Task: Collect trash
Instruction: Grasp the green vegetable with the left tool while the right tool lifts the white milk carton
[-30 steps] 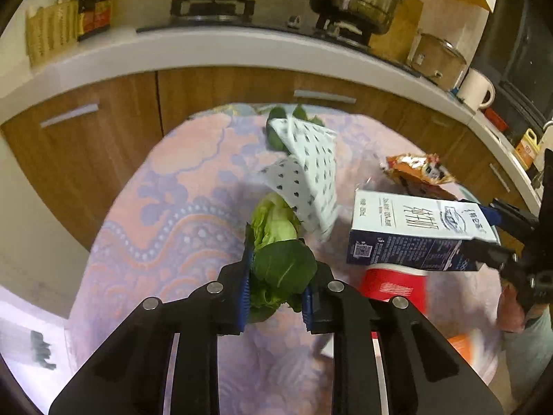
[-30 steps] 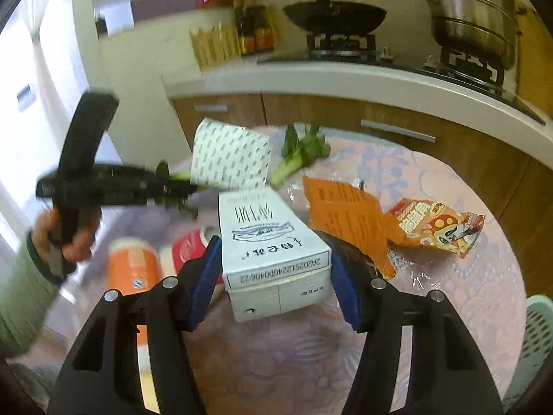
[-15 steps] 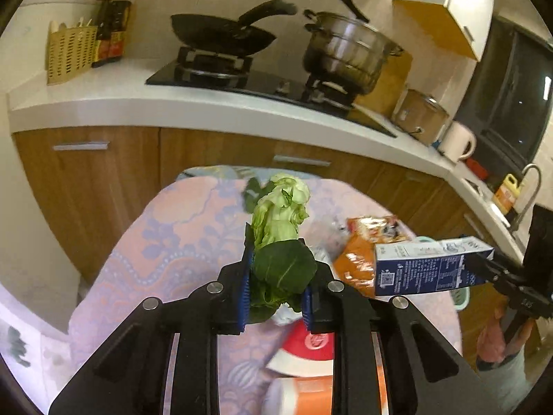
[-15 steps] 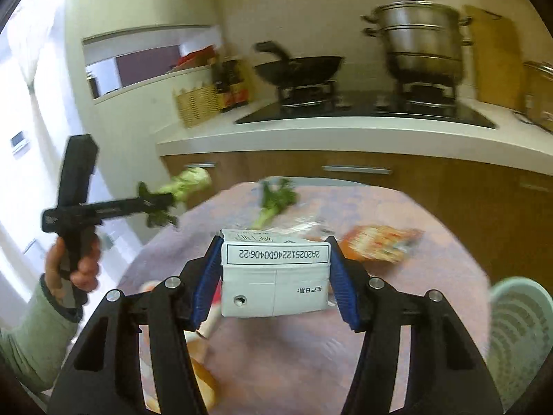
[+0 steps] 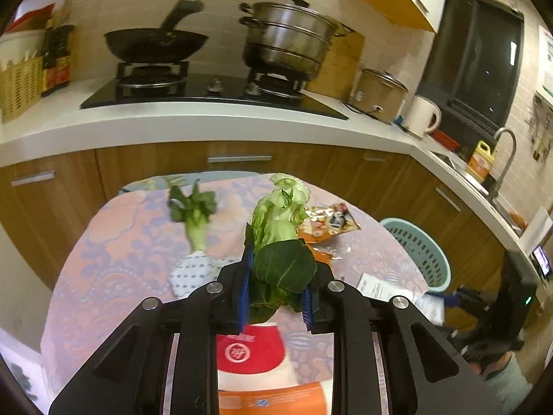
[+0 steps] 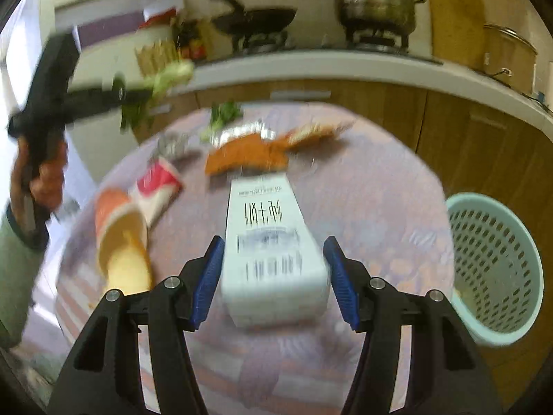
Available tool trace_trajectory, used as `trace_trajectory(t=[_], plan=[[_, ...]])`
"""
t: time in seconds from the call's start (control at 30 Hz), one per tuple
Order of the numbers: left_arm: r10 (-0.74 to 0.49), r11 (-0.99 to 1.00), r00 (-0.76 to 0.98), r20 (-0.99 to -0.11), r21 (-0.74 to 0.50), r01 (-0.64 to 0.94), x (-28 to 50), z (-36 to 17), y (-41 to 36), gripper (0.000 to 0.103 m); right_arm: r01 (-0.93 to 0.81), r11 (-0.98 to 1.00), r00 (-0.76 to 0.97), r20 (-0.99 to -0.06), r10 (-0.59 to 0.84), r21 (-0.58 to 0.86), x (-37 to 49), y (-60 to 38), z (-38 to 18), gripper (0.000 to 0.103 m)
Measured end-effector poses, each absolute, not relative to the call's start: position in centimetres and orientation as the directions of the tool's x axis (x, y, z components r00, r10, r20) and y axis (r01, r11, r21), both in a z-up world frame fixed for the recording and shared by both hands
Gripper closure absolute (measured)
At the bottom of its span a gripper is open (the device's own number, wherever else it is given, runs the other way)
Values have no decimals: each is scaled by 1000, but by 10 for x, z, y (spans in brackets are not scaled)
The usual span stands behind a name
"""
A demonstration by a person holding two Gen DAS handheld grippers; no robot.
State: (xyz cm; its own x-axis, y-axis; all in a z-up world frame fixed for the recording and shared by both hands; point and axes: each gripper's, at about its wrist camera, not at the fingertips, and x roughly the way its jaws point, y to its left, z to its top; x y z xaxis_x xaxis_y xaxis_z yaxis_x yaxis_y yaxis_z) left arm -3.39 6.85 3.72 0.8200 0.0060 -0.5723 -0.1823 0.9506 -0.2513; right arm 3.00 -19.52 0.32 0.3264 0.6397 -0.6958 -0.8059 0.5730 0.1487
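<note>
My left gripper (image 5: 274,292) is shut on a green leafy vegetable (image 5: 278,242) and holds it above the round table. It also shows in the right wrist view (image 6: 138,95), raised at the left. My right gripper (image 6: 273,276) is shut on a white milk carton (image 6: 273,252), held over the table near the pale green basket (image 6: 497,263). The basket also shows in the left wrist view (image 5: 420,252), right of the table. In that view the carton (image 5: 401,292) is at the table's right edge.
On the patterned tablecloth (image 5: 114,269) lie a second green vegetable (image 5: 193,214), a dotted paper (image 5: 193,273), a red cup (image 5: 250,349), an orange cup (image 6: 121,238) and orange snack wrappers (image 5: 328,219). Wooden cabinets and a counter with a stove stand behind.
Both grippers rose and swung right. The right gripper has tilted down with the carton towards the basket side. The left still holds the vegetable.
</note>
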Motion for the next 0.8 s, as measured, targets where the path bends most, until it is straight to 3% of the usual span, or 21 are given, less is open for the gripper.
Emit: trace_trajectory(t=[0.07,0.13,0.33,0.4,0.43,0.5,0.8], plan=[[-3,954,819,-574,-247,-170,-31,37,63,81,-815,564,309,-724,617,134,25,-192,-7,43],[-13,957,817,-576,-245,-158,-27,36,57,81,-811,574,318,-735,599,117,25,-184,-12,30],[-41,959,812,-583,-251,-132,-19,33,46,81,-792,603,333,-762,556,93,37,-164,-24,29],[-52,960,810,-585,-251,-120,-16,31,40,81,-795,598,320,-765,559,105,38,-162,-28,34],[-57,961,809,-586,-251,-114,-14,31,37,81,-797,595,318,-765,560,104,37,-162,-29,47],[-71,962,806,-588,-255,-102,-9,29,30,81,-801,590,313,-766,562,106,37,-161,-29,50],[-110,968,791,-602,-245,-51,20,31,-7,81,-730,677,430,-704,565,97,51,-197,-7,52]])
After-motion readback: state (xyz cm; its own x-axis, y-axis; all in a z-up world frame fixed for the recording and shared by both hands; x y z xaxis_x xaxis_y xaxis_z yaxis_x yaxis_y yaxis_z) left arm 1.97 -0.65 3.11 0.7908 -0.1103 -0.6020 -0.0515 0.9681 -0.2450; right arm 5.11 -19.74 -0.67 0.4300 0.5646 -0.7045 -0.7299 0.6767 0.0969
